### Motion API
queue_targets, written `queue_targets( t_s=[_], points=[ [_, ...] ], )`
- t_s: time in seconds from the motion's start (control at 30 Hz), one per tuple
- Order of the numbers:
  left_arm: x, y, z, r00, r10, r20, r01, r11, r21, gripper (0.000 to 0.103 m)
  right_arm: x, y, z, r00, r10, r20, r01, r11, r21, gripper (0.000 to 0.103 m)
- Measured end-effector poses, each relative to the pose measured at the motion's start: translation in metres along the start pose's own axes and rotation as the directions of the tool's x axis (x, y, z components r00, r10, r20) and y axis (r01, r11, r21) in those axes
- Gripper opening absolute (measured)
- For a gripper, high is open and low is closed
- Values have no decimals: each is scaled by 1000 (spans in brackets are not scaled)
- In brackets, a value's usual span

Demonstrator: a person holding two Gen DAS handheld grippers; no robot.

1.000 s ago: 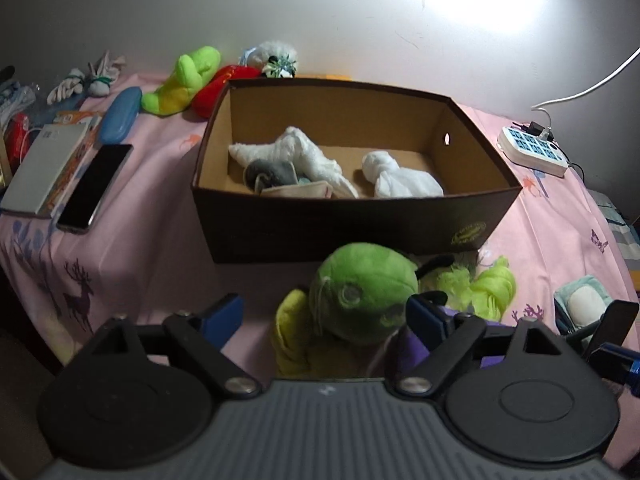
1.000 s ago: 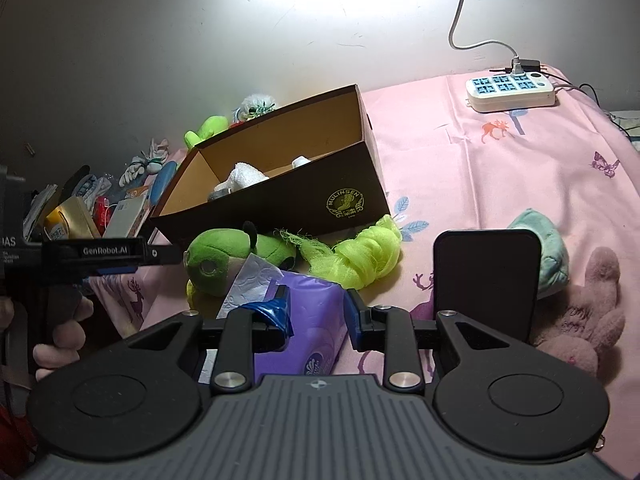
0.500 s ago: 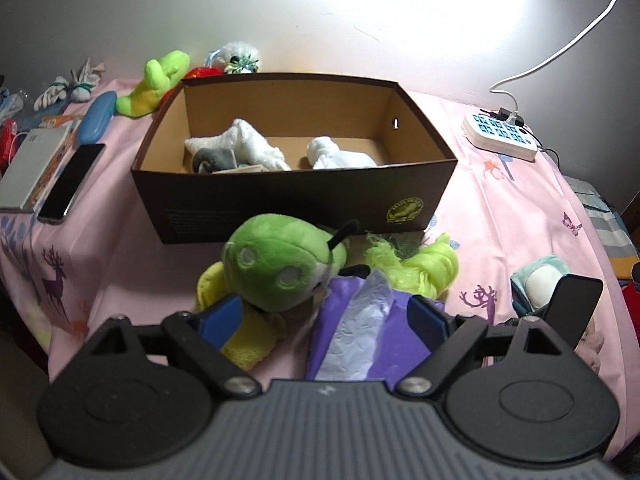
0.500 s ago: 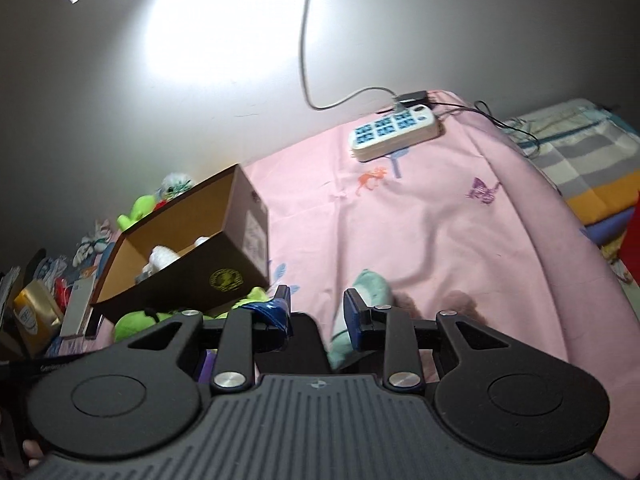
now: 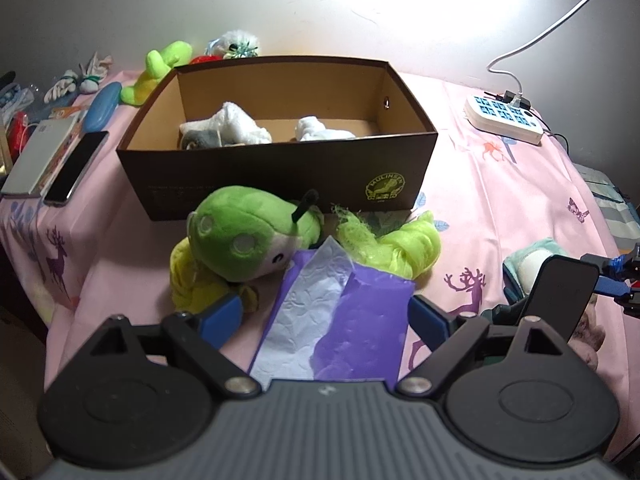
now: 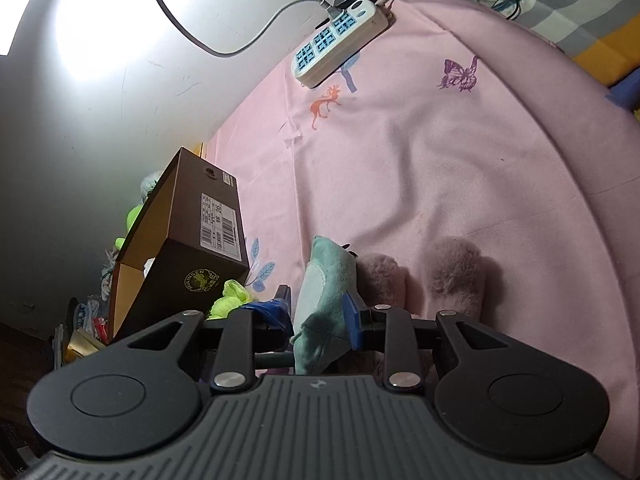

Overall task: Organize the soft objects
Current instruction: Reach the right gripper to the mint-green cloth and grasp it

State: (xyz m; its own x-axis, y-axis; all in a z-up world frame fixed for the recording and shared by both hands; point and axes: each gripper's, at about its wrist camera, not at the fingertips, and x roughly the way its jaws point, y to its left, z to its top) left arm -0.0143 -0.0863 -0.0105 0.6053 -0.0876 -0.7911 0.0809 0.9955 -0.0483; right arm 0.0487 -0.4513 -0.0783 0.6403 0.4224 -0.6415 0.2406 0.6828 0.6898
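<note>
**Soft items beside shoebox, pink cloth**

Shoebox (image 5: 280, 176), brown, stood open-topped with white bundles (image 5: 236, 128) inside; its front bore a "MULINSEN" emblem, its end a barcode label (print unreadable). Pink cloth (image 6: 460, 160) lay bare between box and power strip (image 6: 340, 36). Left gripper (image 5: 326, 318) stood wide open over a purple packet (image 5: 360, 328), near the green plush (image 5: 248, 236). Right gripper (image 6: 318, 316) was closed on the teal plush (image 6: 326, 288), whose lower part was hidden; a pink plush (image 6: 456, 272) lay just beside.
</note>
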Motion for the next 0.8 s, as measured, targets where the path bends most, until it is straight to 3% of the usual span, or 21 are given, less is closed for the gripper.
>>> queue_targets(
  t_s=[0.27,0.43,0.63,0.7,0.8],
  points=[
    [1,5,-3,999,46,-16,-47,997,-56,90,23,1,16,999,13,-38,-13,1000,-9,14],
    [-1,9,-5,998,68,-18,-69,994,-82,90,18,12,24,1000,-27,-3,26,991,-133,15],
    [1,8,-6,996,82,-28,-84,992,-92,90,44,16,20,998,-59,-32,49,962,-270,15],
    [0,7,-6,996,86,-27,-88,992,-90,90,51,19,17,997,-71,-4,66,942,-328,14],
    [-4,6,-6,996,92,-22,-94,991,-92,90,56,14,20,998,-57,-3,53,945,-323,7]
  ],
)
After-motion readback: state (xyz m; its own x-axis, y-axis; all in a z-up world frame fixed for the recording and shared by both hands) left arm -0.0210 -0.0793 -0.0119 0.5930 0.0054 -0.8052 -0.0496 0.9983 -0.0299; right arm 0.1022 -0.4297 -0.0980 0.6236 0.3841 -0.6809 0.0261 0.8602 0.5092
